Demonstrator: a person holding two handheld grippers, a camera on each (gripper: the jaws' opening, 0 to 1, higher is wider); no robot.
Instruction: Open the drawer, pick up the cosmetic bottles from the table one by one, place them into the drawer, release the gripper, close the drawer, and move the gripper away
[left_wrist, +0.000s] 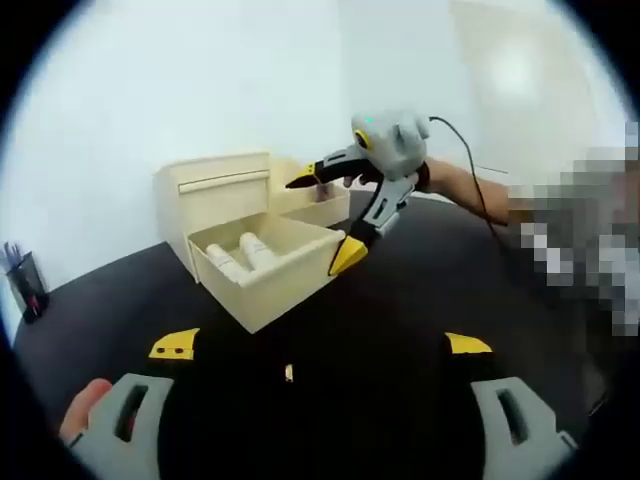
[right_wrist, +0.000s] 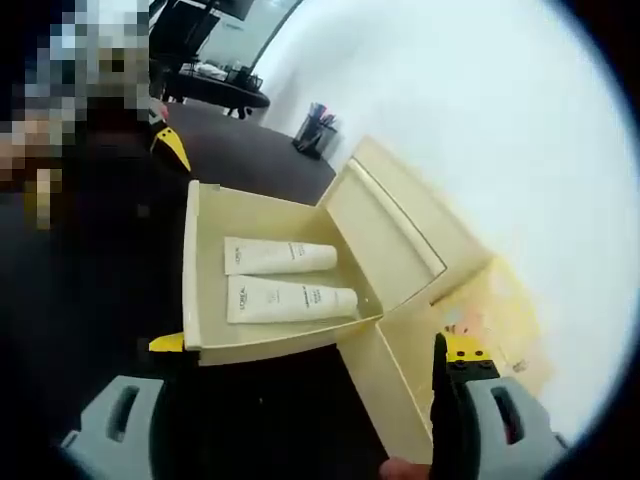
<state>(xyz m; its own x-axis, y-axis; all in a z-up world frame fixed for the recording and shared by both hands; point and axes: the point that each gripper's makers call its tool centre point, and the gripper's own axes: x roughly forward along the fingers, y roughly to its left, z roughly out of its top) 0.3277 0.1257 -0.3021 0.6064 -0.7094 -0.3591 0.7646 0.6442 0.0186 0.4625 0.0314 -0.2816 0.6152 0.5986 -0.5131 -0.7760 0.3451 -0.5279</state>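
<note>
Drawer (left_wrist: 262, 268) stood pulled open from the small cream cabinet (left_wrist: 213, 198) on the black bench (left_wrist: 400, 300). Two white tubes (left_wrist: 243, 256) lay side by side inside the drawer, flat on its floor, caps pointing toward the cabinet. In the right gripper view both tubes (right_wrist: 285, 280) were seen from above, parallel and nearly touching, with printed lettering along each.

Right gripper (left_wrist: 330, 215) hung over the drawer's far corner in the left gripper view, jaws spread apart and holding nothing: one yellow tip up near the cabinet, the other down at the drawer's rim. A hand gripped its grey body, cable trailing off behind. In its own view the right gripper (right_wrist: 320, 345) had its yellow tips wide on either side of the drawer front.

Left gripper (left_wrist: 320, 346) was low over bare bench, well short of the drawer, jaws released and empty. A pen holder (left_wrist: 24, 283) sat at the bench's far left edge.
</note>
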